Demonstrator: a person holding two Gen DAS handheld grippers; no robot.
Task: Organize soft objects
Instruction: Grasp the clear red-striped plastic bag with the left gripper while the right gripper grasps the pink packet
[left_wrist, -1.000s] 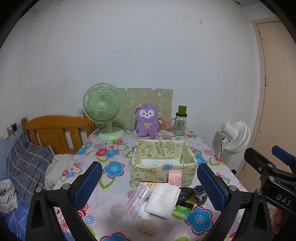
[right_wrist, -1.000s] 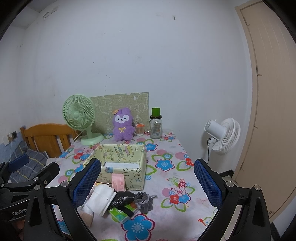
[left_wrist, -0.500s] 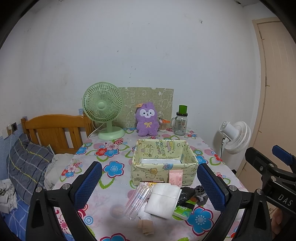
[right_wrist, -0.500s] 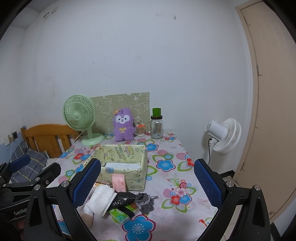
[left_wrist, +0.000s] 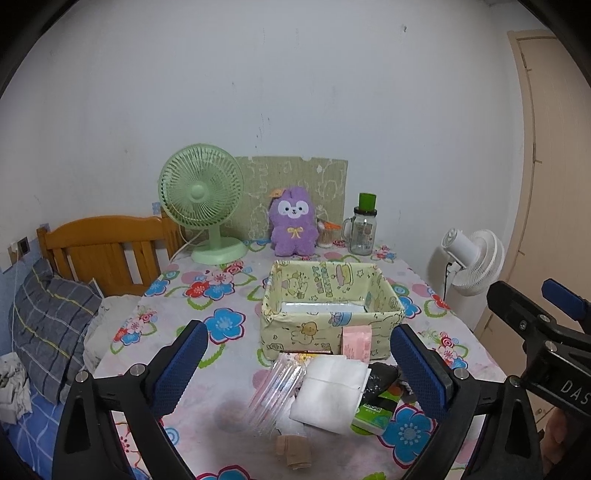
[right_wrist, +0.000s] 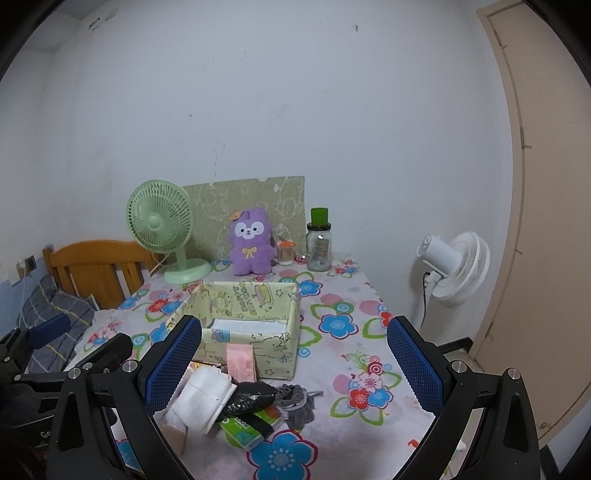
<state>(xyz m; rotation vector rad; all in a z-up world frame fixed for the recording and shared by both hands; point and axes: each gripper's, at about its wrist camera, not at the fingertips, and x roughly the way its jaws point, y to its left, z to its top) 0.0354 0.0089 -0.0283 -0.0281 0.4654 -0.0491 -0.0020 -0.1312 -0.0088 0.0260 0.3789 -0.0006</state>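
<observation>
Home bedroom: bed headboard (left_wrist: 107, 243), floral tablecloth (left_wrist: 221, 295), plush toy (left_wrist: 293, 227).

Left gripper (left_wrist: 299, 365): black angular frame, blue cross-hatched pads (left_wrist: 180, 367), silver screw heads at joints. Right gripper (right_wrist: 293, 363): same black frame, same blue textured pads (right_wrist: 415, 363), silver screws. White lettering "DAS" on right unit's black body, blue tip above. Bare skin at lower right edge.
</observation>
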